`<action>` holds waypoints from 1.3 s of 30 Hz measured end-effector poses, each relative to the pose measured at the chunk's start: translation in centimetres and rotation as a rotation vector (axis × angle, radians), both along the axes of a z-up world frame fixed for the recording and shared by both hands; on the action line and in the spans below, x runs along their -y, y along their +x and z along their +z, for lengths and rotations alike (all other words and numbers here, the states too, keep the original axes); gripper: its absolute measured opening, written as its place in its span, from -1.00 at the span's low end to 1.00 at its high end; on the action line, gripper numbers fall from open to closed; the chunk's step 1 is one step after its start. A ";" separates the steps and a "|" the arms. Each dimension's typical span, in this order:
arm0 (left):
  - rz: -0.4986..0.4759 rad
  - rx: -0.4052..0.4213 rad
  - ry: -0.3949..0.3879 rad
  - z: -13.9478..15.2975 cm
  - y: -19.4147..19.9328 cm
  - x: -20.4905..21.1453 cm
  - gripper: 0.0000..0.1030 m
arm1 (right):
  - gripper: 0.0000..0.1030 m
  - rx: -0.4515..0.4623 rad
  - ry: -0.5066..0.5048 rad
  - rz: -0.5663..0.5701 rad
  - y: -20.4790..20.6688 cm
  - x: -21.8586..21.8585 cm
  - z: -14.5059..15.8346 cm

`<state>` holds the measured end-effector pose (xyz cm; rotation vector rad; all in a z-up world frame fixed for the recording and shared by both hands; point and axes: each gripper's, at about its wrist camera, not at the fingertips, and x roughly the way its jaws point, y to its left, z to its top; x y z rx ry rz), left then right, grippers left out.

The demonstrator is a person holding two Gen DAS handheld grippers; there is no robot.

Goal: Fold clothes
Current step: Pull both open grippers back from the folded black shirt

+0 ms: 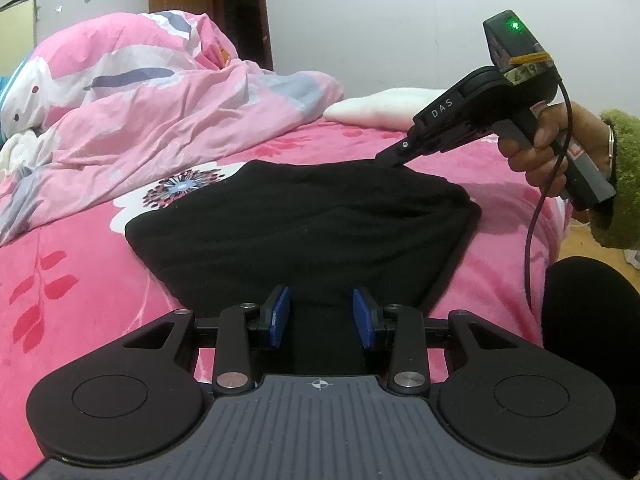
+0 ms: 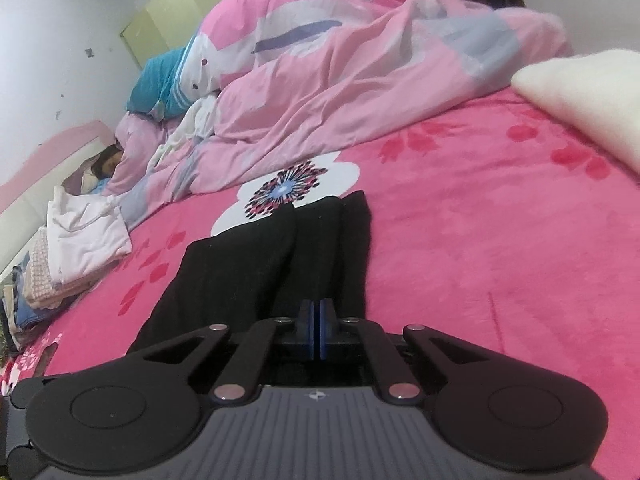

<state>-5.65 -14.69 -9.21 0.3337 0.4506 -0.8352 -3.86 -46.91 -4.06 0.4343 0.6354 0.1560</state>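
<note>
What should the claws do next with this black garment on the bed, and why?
Probably close the left claw on the near edge of the black garment. Its blue pads stand apart with cloth between them, while the right claw looks pinched shut at the far edge. With both edges held, the garment could be lifted and folded on the pink bed.

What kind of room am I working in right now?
Most likely a bedroom: the black garment lies on a bed with a pink flowered blanket, a rumpled pink quilt behind it, and a stack of folded clothes nearby.
</note>
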 end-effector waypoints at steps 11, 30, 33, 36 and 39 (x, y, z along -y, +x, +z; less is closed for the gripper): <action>-0.005 -0.018 -0.002 -0.6 0.4 0.4 -0.32 | -0.97 -0.064 -0.019 -0.015 0.6 0.6 -3.0; -0.013 -0.037 -0.038 -1.0 0.5 0.1 -0.32 | -0.42 -0.064 -0.051 0.107 12.9 0.1 -0.6; -0.013 -0.039 -0.044 -1.1 0.6 0.1 -0.32 | -0.42 -0.074 -0.083 0.120 14.4 -0.2 -1.0; -0.013 -0.041 -0.049 -1.1 0.5 0.1 -0.32 | -0.46 -0.078 -0.097 0.147 15.3 -0.6 -1.5; -0.012 -0.040 -0.051 -1.1 0.4 0.0 -0.32 | -0.95 -0.086 -0.116 0.144 15.8 -0.8 -2.1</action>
